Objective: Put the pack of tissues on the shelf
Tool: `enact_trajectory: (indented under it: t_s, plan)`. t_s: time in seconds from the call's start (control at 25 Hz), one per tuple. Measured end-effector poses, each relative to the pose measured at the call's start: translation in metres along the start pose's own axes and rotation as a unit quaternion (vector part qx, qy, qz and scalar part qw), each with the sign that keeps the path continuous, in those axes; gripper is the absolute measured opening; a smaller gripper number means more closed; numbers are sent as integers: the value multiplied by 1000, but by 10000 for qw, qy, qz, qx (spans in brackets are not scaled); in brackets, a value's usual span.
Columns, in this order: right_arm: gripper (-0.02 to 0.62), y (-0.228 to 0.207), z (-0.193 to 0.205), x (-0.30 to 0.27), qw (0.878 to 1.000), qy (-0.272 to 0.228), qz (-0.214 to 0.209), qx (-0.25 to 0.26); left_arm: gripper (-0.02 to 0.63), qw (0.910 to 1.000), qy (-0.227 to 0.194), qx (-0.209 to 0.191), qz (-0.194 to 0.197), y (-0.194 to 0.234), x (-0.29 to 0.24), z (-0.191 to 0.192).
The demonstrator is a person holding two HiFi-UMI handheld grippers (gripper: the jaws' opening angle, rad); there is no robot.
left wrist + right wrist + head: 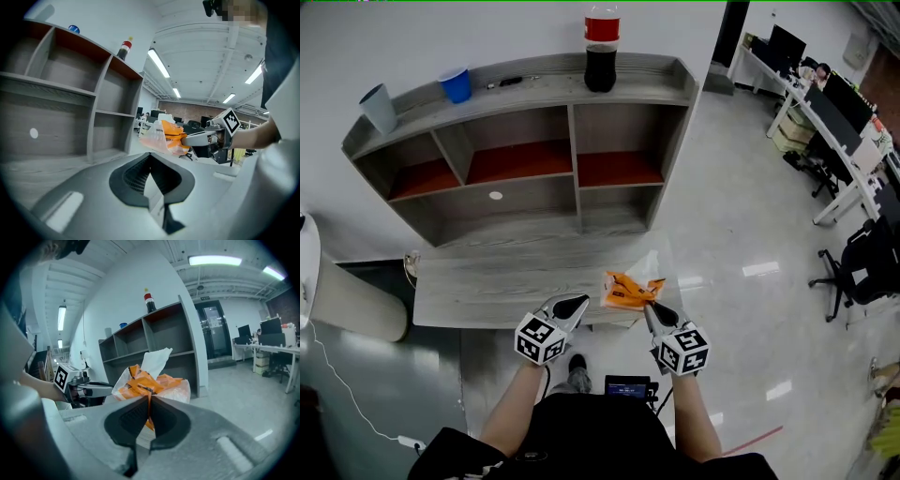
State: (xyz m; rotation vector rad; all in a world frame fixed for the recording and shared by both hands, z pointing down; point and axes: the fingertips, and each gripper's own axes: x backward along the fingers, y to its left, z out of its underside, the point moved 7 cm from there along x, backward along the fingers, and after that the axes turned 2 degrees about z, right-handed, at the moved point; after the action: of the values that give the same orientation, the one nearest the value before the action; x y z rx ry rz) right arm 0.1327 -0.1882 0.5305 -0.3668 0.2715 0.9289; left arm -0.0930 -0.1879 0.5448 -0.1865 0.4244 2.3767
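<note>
The pack of tissues [628, 289] was a crinkly clear-and-orange plastic one with a white tissue poking out the top. It was up off any surface, pinched at its near edge by the closed jaws of the right gripper [651, 309]. That put it on the near side of the shelf [573, 155], towards its right. The shelf itself sat further back against the wall, grey wood with reddish boards inside the cubbies.

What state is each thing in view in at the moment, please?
pack, gripped by the right claw, a tissue sticking up.
right claw, shut on the pack.
left claw, shut, empty.
bottle, upright, capped, on the shelf top.
blue cup, upright, on the shelf top.
grey cup, upright, on the shelf top.
</note>
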Motion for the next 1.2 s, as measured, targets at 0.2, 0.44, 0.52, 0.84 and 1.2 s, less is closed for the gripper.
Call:
enact_trajectory:
  t_s: [0.2,0.44,0.52,0.84,1.2]
  plan:
    - [5,4,-17,-29,9999,-54,125,5,2,9998,-42,-53,170,33,-8,-16]
    - [5,8,-25,-52,9994,-30,351,-32,2,9990,-36,-84,432,62,-17,-25]
    - [5,9,-27,-57,9990,-17,437,-53,2,9986,-39,-84,511,70,-19,-27]
    - [5,7,-22,-66,9981,96,598,-131,2,9971,59,20,758,81,-32,-20]
    - [5,-11,-31,-74,9990,138,422,10,2,9980,54,-32,634,79,-44,-29]
